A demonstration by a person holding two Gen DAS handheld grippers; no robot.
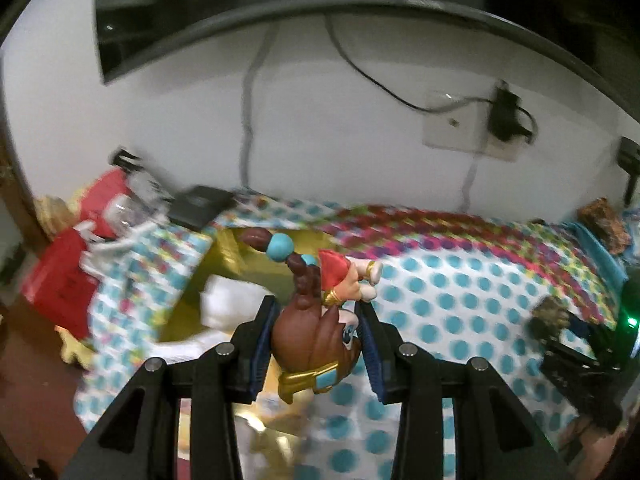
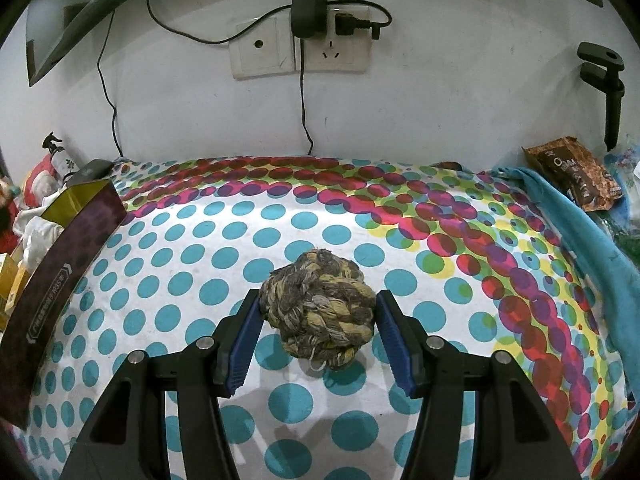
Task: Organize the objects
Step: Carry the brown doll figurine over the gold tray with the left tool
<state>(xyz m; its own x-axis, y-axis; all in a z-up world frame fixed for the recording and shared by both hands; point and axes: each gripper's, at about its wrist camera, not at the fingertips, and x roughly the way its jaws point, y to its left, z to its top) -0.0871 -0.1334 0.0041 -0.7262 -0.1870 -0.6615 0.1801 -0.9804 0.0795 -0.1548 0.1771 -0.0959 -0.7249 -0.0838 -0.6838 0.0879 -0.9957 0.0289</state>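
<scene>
- Left gripper (image 1: 318,344) clamped on rigid, glossy toy figurine (image 1: 316,320), held by its head above the box's (image 2: 60,264) opening.
- Right gripper (image 2: 318,336) squeezing soft, light rope ball (image 2: 318,312) mid-tablecloth (image 2: 400,240); grips easily anywhere.

I have a small toy figurine (image 1: 320,320) with brown hair, a red top and gold trim clamped sideways in my left claw (image 1: 318,344), raised above the box (image 1: 228,248). A knotted rope ball (image 2: 318,308), grey and yellow, sits between my right claw's (image 2: 318,320) pads, resting on the dotted cloth (image 2: 200,240).
</scene>
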